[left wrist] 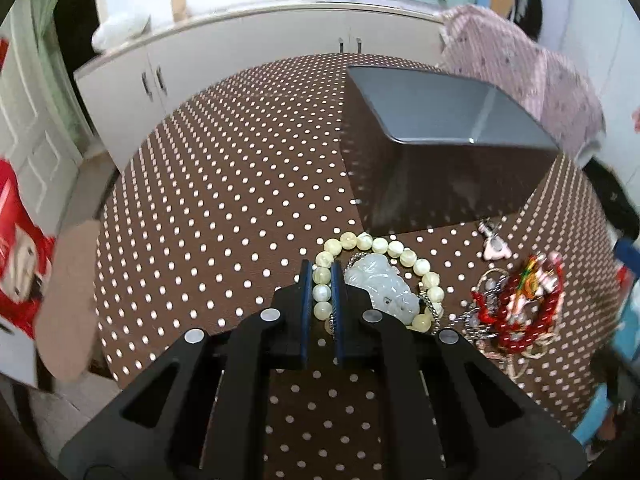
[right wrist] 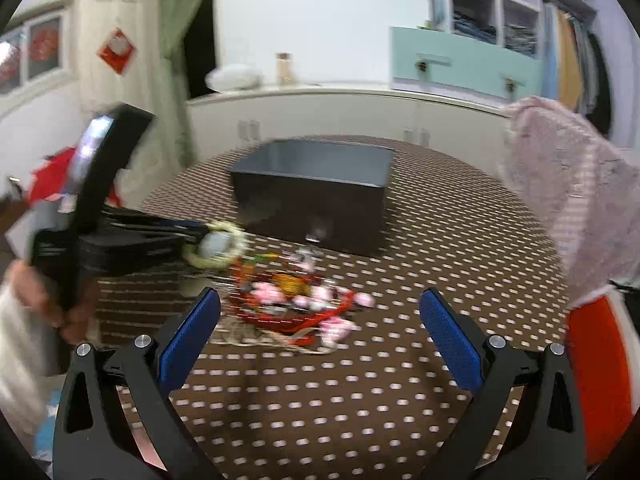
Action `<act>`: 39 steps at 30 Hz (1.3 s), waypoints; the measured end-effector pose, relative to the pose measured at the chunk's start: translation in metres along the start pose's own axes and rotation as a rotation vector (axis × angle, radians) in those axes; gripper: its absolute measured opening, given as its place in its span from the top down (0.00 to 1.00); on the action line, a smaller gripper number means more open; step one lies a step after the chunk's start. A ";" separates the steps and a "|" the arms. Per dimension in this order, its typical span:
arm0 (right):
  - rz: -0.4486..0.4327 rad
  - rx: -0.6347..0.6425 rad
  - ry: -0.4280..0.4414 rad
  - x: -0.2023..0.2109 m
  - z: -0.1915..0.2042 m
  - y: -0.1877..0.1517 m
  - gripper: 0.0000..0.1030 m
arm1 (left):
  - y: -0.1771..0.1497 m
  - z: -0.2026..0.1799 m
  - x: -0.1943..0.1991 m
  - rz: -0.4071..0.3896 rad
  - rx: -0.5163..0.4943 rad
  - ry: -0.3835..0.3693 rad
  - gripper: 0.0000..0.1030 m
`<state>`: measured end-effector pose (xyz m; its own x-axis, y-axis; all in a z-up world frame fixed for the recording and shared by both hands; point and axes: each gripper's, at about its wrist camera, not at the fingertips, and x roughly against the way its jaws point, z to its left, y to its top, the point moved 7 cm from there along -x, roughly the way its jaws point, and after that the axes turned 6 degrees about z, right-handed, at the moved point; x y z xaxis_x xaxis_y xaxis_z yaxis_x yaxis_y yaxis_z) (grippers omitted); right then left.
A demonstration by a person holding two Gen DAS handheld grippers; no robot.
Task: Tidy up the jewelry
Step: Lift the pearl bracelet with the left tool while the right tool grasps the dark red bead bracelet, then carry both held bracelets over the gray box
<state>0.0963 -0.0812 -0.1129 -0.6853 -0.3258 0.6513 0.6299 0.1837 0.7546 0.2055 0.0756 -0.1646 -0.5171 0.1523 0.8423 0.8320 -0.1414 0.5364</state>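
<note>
left gripper [left wrist: 322, 280] jaws clamped on the bead bracelet [left wrist: 384, 276] lying on the surface [left wrist: 240, 200] before the box [left wrist: 440, 120]; right gripper [right wrist: 320, 320] jaws wide apart, empty; lift straight, slowly, so the pendant [left wrist: 380, 288] inside the loop doesn't snag.

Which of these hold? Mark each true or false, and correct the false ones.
1. The left tool is shut on the pale bead bracelet. True.
2. The right tool holds the red jewelry. False: it is open and empty, with the red jewelry pile lying on the table beyond it.
3. The dark box already holds jewelry. False: what shows of its inside is bare.
4. The tablecloth is brown with white dots. True.
5. A jade carving lies inside the bracelet's ring. True.
</note>
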 end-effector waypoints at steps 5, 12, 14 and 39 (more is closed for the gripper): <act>0.030 0.072 0.198 -0.008 0.031 -0.002 0.38 | -0.001 0.011 0.015 -0.025 0.085 -0.070 0.91; 0.105 0.062 0.282 -0.039 0.041 0.000 0.78 | -0.007 0.000 0.059 -0.128 0.085 -0.126 0.91; 0.130 0.053 0.236 -0.046 0.038 -0.001 0.79 | -0.008 -0.003 0.068 -0.149 0.085 -0.128 0.91; 0.072 -0.056 0.226 -0.024 0.006 0.035 0.94 | -0.009 -0.018 0.086 -0.202 0.088 -0.129 0.91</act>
<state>0.1322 -0.0611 -0.1014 -0.5430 -0.5140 0.6640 0.6976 0.1640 0.6975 0.1498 0.0726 -0.0964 -0.6491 0.2935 0.7018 0.7319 -0.0104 0.6813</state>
